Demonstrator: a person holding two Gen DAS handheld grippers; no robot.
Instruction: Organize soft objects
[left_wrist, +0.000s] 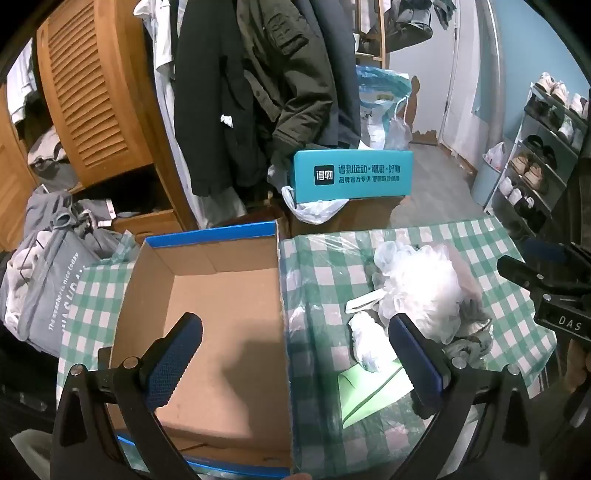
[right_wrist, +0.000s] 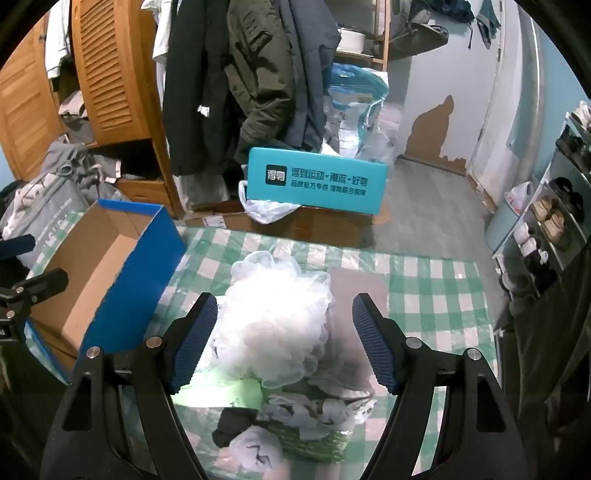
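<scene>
The left tongs (left_wrist: 294, 354) hang wide open, tilted downward over the right wall of the box (left_wrist: 207, 332), with nothing between the pads. One pad sits over the box's bare cardboard floor, the other over the surface (left_wrist: 325, 258), near the pile. The box is open-topped, blue outside, and stands on the left part of the surface; its long axis runs near to far.

The right tongs (right_wrist: 283, 343) also stand open and tilted downward, straddling the puff (right_wrist: 273, 325), a white mesh bath ball. The left pad looks to be at or just beside the puff's edge, though contact cannot be told; the right pad is clear of it. The puff is roughly round, so it has no clear long axis or heading. It lies right of the box, on the middle of the checked green-and-white surface.

Nearer than the puff is a pale green sheet (right_wrist: 221, 395), and nearer still a green woven basket (right_wrist: 314, 443) holding pale and dark cloth (right_wrist: 255, 450).

Beyond the far edge of the surface, a teal carton (right_wrist: 317, 181) lies with its long side left to right.
</scene>
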